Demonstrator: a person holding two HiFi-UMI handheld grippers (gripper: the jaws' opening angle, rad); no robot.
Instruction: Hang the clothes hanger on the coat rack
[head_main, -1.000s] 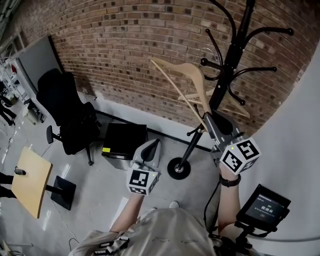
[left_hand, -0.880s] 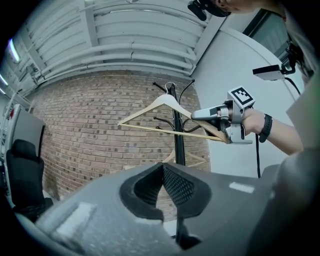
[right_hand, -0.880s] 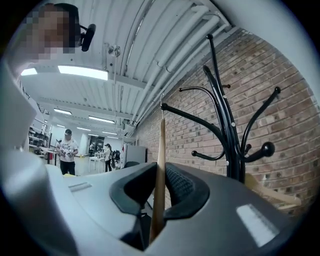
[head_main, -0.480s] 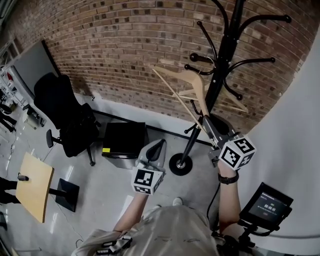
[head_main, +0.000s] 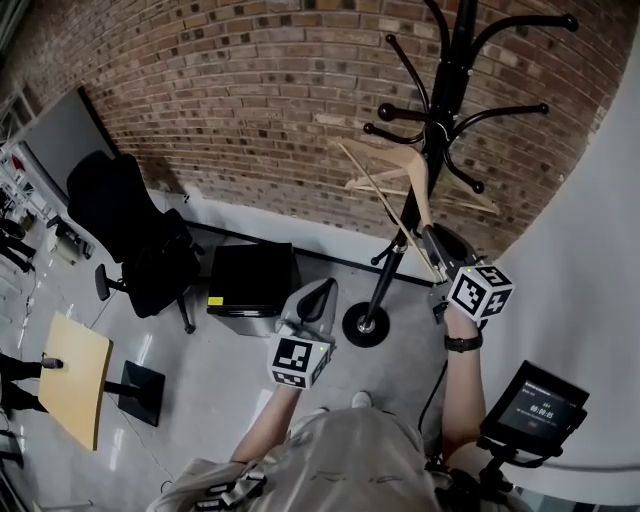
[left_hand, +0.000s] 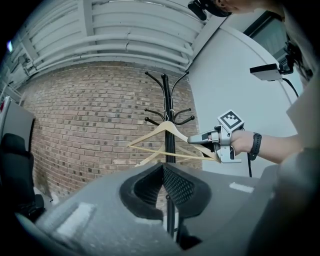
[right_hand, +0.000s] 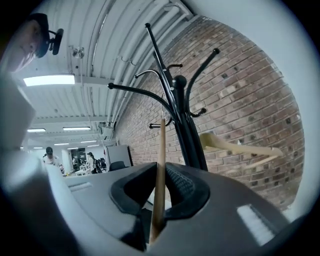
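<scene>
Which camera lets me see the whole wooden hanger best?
The left gripper view. It shows the hanger as a whole triangle, side-on. The head view shows it tilted and foreshortened. The right gripper view shows only its thin bar in the right claw and one arm.

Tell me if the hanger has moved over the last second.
Yes. The hanger has moved right, toward the rack. Its top was well left of the pole and is now right beside it, among the lower hooks.
</scene>
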